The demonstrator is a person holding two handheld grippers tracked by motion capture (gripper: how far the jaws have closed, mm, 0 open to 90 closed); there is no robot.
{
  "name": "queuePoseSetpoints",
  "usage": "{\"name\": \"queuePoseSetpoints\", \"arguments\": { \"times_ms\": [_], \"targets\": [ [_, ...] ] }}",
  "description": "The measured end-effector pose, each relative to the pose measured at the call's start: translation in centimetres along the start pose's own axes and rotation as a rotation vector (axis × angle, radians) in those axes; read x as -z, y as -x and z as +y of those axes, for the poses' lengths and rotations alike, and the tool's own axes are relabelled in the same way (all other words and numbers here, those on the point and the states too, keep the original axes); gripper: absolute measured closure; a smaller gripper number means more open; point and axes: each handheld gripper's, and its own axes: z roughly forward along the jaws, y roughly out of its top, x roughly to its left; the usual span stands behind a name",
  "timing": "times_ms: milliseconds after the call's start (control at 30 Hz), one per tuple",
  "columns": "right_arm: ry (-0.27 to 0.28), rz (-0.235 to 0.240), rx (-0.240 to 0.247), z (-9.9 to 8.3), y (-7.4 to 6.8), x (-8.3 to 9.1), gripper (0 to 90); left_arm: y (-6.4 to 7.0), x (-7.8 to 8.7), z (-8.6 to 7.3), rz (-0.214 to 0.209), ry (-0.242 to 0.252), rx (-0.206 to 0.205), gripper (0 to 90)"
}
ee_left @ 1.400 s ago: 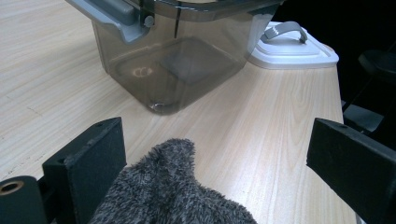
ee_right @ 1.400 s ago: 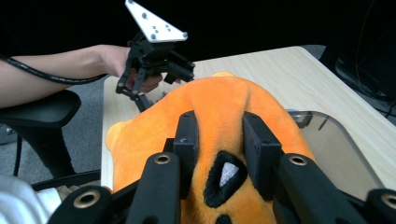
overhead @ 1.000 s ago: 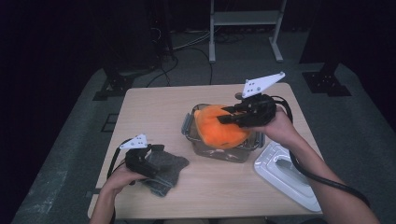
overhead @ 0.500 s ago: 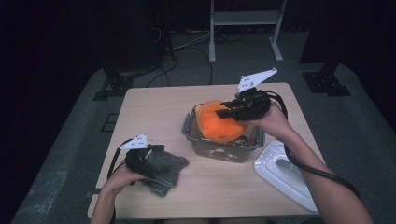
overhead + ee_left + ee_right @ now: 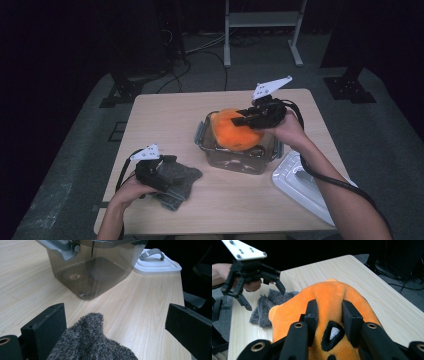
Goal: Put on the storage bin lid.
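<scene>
My right gripper (image 5: 246, 120) is shut on an orange plush toy (image 5: 232, 132), which hangs over the rim of a smoky clear container (image 5: 235, 164) at mid-table. In the right gripper view the jaws pinch a fold of the plush (image 5: 329, 293) from both sides. My left gripper (image 5: 169, 169) rests at the front left over a grey fuzzy cloth (image 5: 184, 181). Its jaws stand wide open in the left gripper view, with a peak of the cloth (image 5: 87, 345) between them. The container (image 5: 100, 270) stands ahead of it.
A white lid (image 5: 300, 182) with a grey handle lies at the front right, at the table's edge; it shows behind the container as the lid (image 5: 156, 261). The wooden table (image 5: 165, 120) is bare at the back left. Dark floor and stands surround it.
My right gripper has raised the orange plush up from inside the container and bunched it. The left gripper and the grey cloth have stayed where they were.
</scene>
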Motion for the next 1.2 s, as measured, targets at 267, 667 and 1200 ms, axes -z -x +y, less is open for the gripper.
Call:
{"name": "queuePoseSetpoints", "arguments": {
  "times_ms": [267,667,1200],
  "targets": [
    [-0.017,-0.013,-0.018,-0.5,0.8,-0.9,68.6,0.0,0.1,0.0,-0.001,0.001,-0.001,2.6],
    [-0.039,-0.021,-0.039,-1.4,1.8,-1.9,68.2,0.0,0.1,0.0,-0.001,0.0,-0.005,2.6],
    [-0.065,-0.017,-0.059,-2.3,2.5,-3.2,68.0,0.0,0.1,0.0,0.0,-0.001,-0.003,2.6]
  ]
}}
